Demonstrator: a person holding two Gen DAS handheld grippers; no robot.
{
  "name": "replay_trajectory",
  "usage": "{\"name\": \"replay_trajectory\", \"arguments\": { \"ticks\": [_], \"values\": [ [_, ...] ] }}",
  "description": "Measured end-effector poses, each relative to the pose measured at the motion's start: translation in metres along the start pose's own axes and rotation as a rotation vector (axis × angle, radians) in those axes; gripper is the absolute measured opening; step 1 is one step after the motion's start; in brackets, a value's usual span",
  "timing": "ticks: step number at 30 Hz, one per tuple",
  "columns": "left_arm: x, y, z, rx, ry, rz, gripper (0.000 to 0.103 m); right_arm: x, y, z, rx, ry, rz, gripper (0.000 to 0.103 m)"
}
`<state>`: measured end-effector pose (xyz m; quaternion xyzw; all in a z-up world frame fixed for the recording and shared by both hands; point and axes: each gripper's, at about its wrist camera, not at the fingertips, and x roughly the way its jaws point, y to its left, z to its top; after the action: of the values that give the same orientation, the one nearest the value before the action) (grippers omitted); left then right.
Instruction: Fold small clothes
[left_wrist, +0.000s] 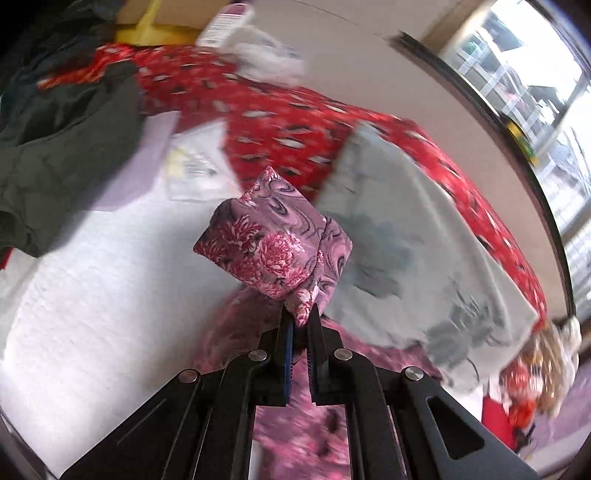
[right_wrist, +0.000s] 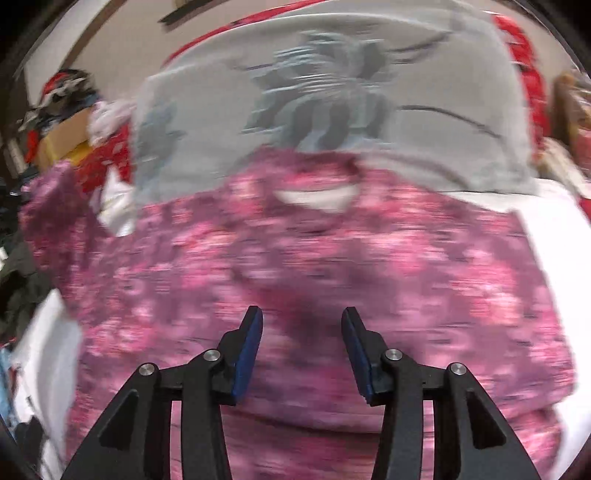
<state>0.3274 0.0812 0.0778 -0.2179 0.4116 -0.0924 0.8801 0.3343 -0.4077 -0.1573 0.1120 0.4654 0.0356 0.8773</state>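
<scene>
1. My left gripper (left_wrist: 301, 314) is clenched on a bunched corner of the pink floral garment (left_wrist: 273, 247), soft printed cloth lifted just ahead of it.
2. My right gripper (right_wrist: 302, 321) is released, nothing between its blue pads, hovering over the same garment (right_wrist: 295, 258).
3. A grey printed cloth (right_wrist: 332, 110) lies beyond.

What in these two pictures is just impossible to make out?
- Left wrist view: how much of the pink floral garment hangs below the left tool; the tool's arms hide it.
- Right wrist view: the pink garment's print and folds; motion blur smears them. The right tool stands open over it; contact unclear.
- Grey printed cloth: what it is; blurred, and cut off by the frame's top edge.
</scene>
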Motion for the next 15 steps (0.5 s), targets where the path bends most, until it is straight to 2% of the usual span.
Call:
{"name": "replay_trajectory", "arguments": {
  "ticks": [5, 6, 7, 9, 13, 15],
  "values": [
    [0.012, -0.047, -0.030, 0.057, 0.055, -0.047, 0.005, -0.002, -0.054, -0.014, 0.011, 0.011, -0.141, 0.051],
    [0.014, -0.055, -0.036, 0.064, 0.065, -0.051, 0.005, 0.000, -0.065, -0.019, 0.037, 0.023, -0.135, 0.053],
    [0.021, -0.062, -0.040, 0.069, 0.075, -0.058, 0.005, -0.003, -0.073, -0.023, 0.066, -0.003, -0.090, 0.053],
    [0.031, -0.080, -0.053, 0.081, 0.111, -0.077, 0.005, -0.005, -0.081, -0.023, 0.098, -0.017, -0.056, 0.054],
    [0.063, -0.106, -0.076, 0.131, 0.167, -0.065, 0.005, -0.002, -0.075, -0.023, 0.058, -0.018, -0.058, 0.065],
    [0.080, -0.119, -0.096, 0.170, 0.203, -0.047, 0.005, -0.001, -0.073, -0.024, 0.041, -0.018, -0.063, 0.067]
  ]
}}
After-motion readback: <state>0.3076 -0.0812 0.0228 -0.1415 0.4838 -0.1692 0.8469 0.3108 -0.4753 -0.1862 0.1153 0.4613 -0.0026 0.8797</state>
